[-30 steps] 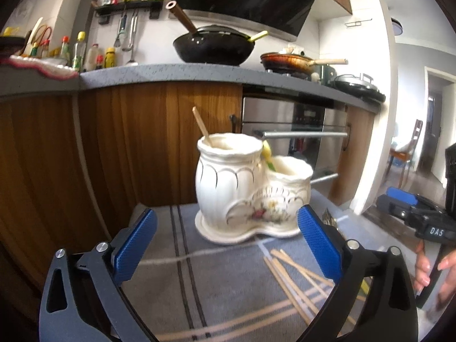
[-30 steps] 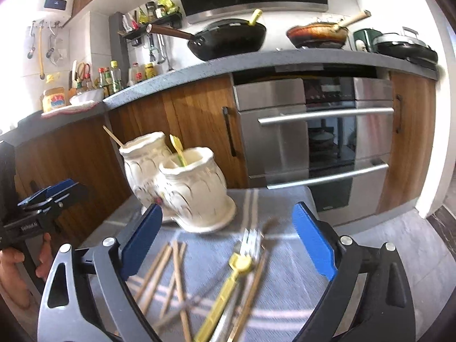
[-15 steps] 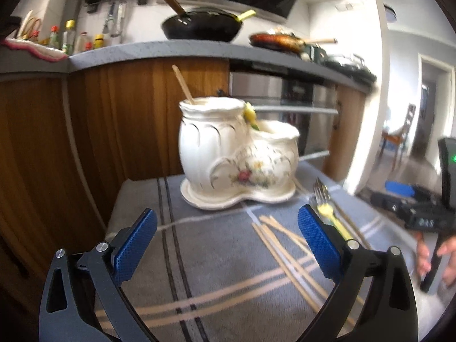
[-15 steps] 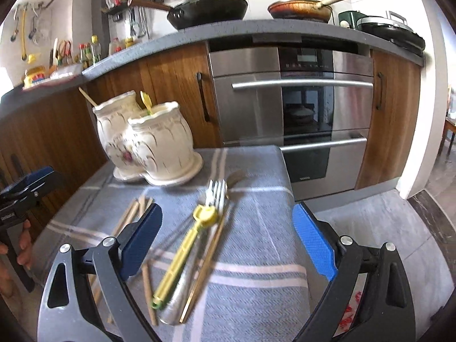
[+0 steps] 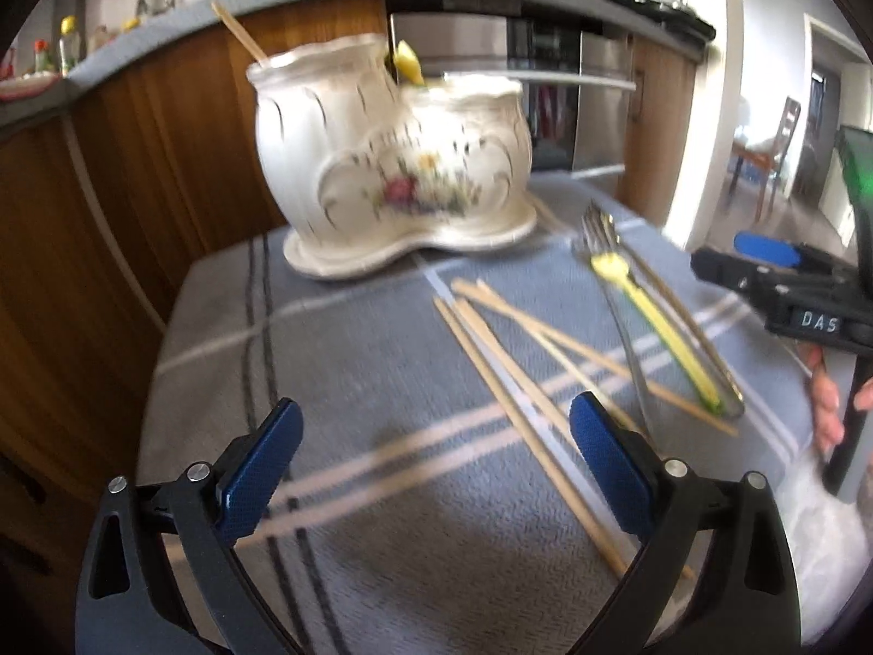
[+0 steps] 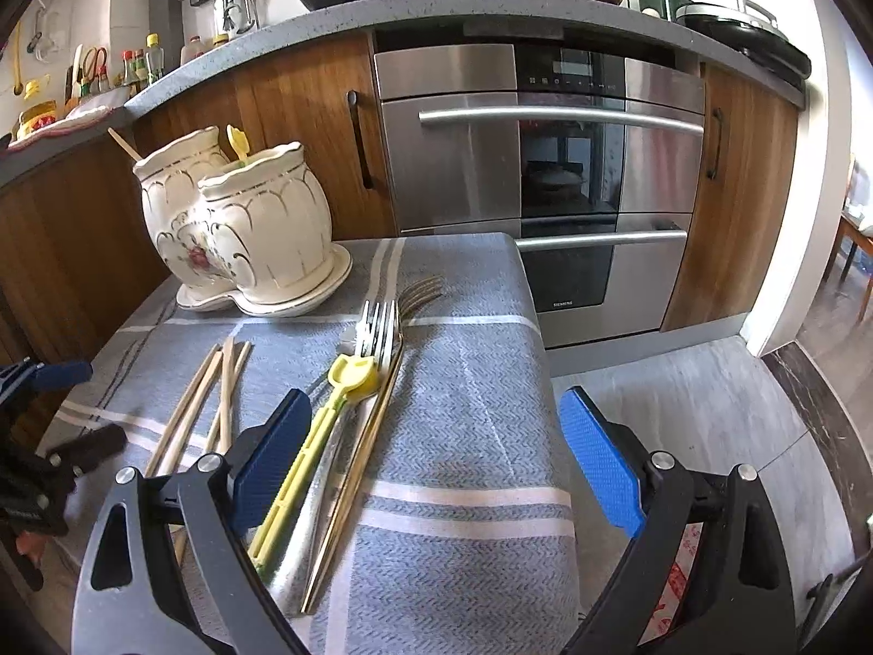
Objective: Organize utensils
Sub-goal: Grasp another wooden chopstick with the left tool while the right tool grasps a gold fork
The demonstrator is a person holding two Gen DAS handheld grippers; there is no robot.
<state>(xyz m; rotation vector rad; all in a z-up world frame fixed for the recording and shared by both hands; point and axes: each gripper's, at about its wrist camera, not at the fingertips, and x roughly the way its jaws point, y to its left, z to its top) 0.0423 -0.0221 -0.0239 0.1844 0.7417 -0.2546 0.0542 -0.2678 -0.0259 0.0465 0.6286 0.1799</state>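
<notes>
A cream double-pot ceramic holder (image 5: 393, 164) (image 6: 240, 234) stands at the back of a grey striped cloth (image 5: 382, 382) (image 6: 464, 382); one chopstick and a yellow utensil stick out of it. Several wooden chopsticks (image 5: 524, 376) (image 6: 202, 404) lie loose on the cloth. Beside them lie a silver fork (image 6: 376, 322), a gold fork (image 6: 414, 295) and a yellow plastic utensil (image 5: 655, 322) (image 6: 327, 415). My left gripper (image 5: 436, 464) is open and empty above the cloth, left of the chopsticks. My right gripper (image 6: 436, 458) is open and empty, its left finger over the yellow utensil's handle.
Wooden cabinets (image 6: 305, 125) and a steel oven (image 6: 545, 164) stand behind the table. The cloth's right edge (image 6: 540, 360) drops to the grey floor. Pans sit on the countertop (image 6: 382, 16) above. The right gripper shows in the left wrist view (image 5: 791, 295).
Both grippers have tilted down and moved closer over the cloth. The holder has risen in both views and the loose utensils now fill the foreground. Both grippers stay open.
</notes>
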